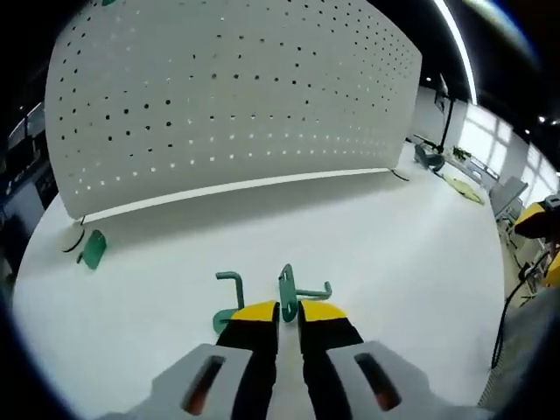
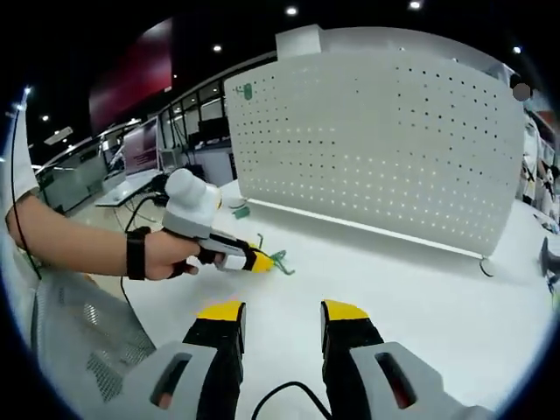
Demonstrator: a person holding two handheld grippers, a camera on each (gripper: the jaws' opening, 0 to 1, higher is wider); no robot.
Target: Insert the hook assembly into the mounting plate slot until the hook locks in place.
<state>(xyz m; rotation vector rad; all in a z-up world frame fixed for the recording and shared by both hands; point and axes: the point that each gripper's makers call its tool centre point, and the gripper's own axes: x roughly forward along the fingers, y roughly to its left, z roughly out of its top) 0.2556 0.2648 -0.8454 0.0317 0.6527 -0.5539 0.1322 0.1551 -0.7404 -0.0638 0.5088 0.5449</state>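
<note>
I see the white pegboard (image 1: 236, 96) standing upright along the far edge of the white worktop (image 1: 402, 254), resting on its small feet. My right tool (image 2: 282, 313) hangs above the worktop's near side with its yellow-tipped jaws spread wide and nothing between them. My left tool (image 1: 289, 308) sits low over the worktop, its jaws drawn nearly together, pinching a green hook (image 1: 300, 289) by its upright plate. A second green hook (image 1: 229, 297) lies touching the left jaw. A small green piece (image 1: 92, 248) lies near the pegboard's left foot.
</note>
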